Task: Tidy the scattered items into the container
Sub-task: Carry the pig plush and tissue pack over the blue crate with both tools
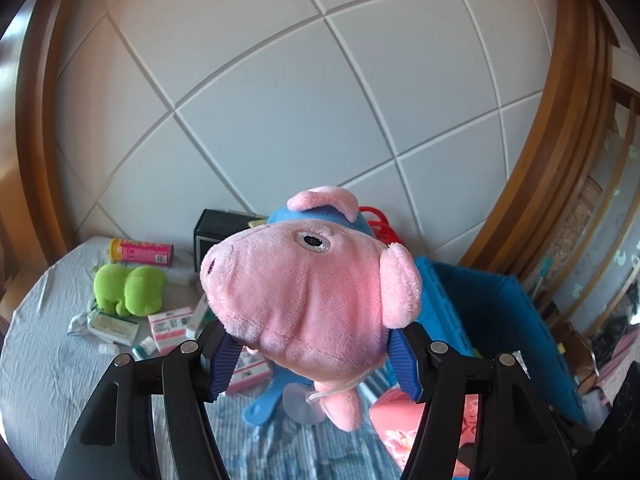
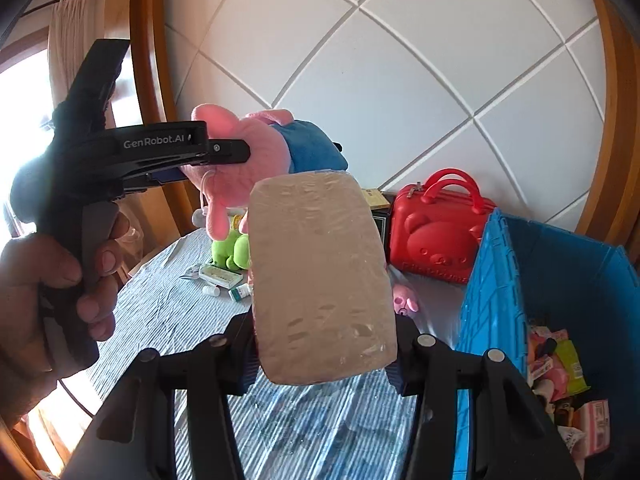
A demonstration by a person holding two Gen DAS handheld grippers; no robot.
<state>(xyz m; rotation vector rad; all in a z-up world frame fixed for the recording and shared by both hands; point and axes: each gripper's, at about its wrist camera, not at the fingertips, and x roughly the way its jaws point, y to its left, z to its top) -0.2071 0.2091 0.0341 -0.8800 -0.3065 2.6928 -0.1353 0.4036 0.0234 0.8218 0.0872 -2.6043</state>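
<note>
- left gripper [image 1: 316,364] clamps pink pig plush [image 1: 304,300] in the air above the striped bedsheet [image 1: 60,360]
- right gripper [image 2: 324,360] grips plastic-wrapped beige pack [image 2: 320,280], left of blue crate [image 2: 492,292]

"GenRobot.AI" in white lettering on the black side of the left gripper [image 2: 224,152], seen from the right wrist view. Print on the small boxes [image 1: 170,322] and the pink can [image 1: 142,251] too small to read.
</note>
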